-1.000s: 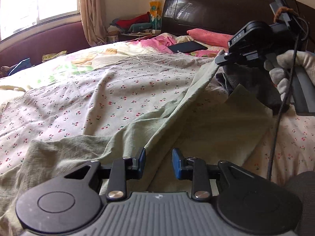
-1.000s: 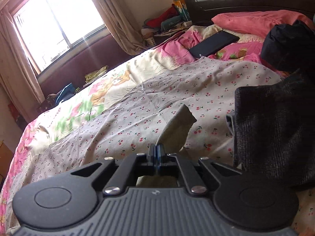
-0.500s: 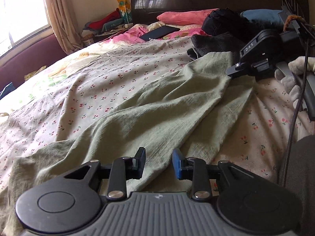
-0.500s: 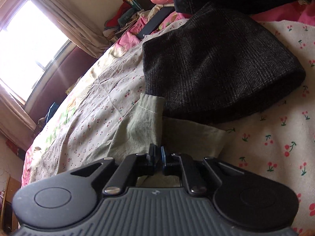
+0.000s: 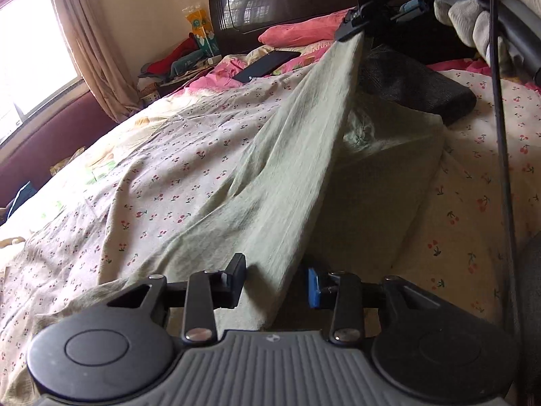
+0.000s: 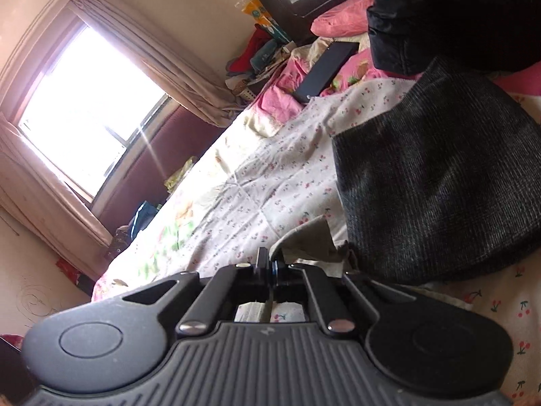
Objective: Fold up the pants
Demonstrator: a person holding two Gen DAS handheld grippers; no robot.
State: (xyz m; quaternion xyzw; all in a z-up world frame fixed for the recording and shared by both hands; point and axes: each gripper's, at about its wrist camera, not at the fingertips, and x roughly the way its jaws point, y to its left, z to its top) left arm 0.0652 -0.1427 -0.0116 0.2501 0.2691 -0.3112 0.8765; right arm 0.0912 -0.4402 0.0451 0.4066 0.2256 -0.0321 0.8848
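Observation:
Pale green pants [image 5: 290, 169] lie on the cherry-print bedsheet [image 5: 175, 182]. My right gripper [image 5: 351, 28] is shut on one end of the pants and holds it raised, so the cloth hangs taut down to my left gripper [image 5: 275, 282]. The left gripper is open, its jaws on either side of a fold of the pants. In the right wrist view the right gripper [image 6: 268, 265] is shut on the pants' edge [image 6: 311, 237].
A folded dark grey garment [image 6: 436, 182] lies right of the pants. A black bundle [image 6: 449, 17], pink pillow [image 5: 297, 32] and black flat device [image 5: 267, 64] lie near the dark headboard [image 5: 280, 0]. Window and curtain [image 5: 91, 40] at left.
The right gripper has lifted its end of the pants off the bed, pulling the cloth taut. A fold of the pants now sits between the open left jaws.

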